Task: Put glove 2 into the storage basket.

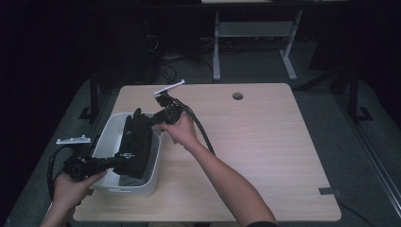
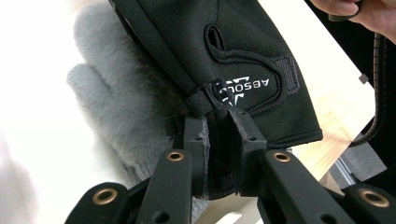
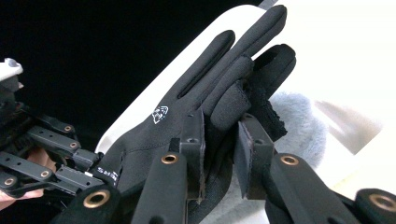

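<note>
Black glove [image 1: 135,144] stretched over white bin [image 1: 106,137], left gripper [image 1: 118,163] jaws clamping cuff, right gripper [image 1: 153,122] jaws pinching fingers.

Bin [image 1: 109,142] packed w/ black glove [image 1: 136,144] & grey glove [image 2: 112,107] — tabletop [image 1: 265,142] to the right is free.

**Black glove pinched at the cuff**

The left gripper [image 2: 223,140] has its jaws closed on the cuff of a black glove [image 2: 224,51] bearing white lettering. A grey fluffy glove [image 2: 116,107] lies behind it, and the wooden tabletop [image 2: 336,93] shows at right.
</note>
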Demonstrator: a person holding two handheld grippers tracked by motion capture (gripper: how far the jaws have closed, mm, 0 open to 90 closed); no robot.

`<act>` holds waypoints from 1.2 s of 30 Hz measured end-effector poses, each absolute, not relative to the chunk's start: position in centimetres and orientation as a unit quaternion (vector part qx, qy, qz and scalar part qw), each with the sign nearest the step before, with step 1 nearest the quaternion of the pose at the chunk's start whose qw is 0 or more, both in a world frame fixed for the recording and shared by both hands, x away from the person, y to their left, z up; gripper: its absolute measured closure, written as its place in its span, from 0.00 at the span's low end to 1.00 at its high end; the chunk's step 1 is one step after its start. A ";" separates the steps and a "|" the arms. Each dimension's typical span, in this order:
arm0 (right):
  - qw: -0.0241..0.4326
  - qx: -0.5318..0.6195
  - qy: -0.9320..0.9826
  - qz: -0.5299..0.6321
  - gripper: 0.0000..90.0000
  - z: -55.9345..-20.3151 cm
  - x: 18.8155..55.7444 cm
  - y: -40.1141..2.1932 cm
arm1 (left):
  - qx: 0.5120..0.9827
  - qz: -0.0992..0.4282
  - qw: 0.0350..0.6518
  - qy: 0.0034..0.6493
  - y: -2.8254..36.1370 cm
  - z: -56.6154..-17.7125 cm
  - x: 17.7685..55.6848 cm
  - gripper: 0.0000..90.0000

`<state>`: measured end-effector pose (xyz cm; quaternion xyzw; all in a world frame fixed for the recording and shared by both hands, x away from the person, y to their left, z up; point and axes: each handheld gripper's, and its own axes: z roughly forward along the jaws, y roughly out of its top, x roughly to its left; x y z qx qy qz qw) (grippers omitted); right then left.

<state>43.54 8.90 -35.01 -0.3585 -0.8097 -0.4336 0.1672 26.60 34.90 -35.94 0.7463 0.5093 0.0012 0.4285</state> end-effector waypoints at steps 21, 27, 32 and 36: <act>0.186 -0.360 -0.823 -0.399 0.82 -38.1 43.7 11.2 | 0.735 -0.025 0.417 0.534 36.6 -38.5 26.2 0.85; 0.184 -0.359 -0.828 -0.391 0.82 -38.6 43.8 11.5 | 0.734 -0.027 0.415 0.537 36.7 -38.7 26.1 0.83; 0.180 -0.361 -0.829 -0.387 0.79 -38.7 43.9 11.4 | 0.738 -0.030 0.412 0.533 36.7 -38.7 26.3 0.73; 0.174 -0.360 -0.830 -0.389 0.75 -38.6 43.9 11.1 | 0.735 -0.024 0.415 0.536 36.8 -38.4 26.3 0.67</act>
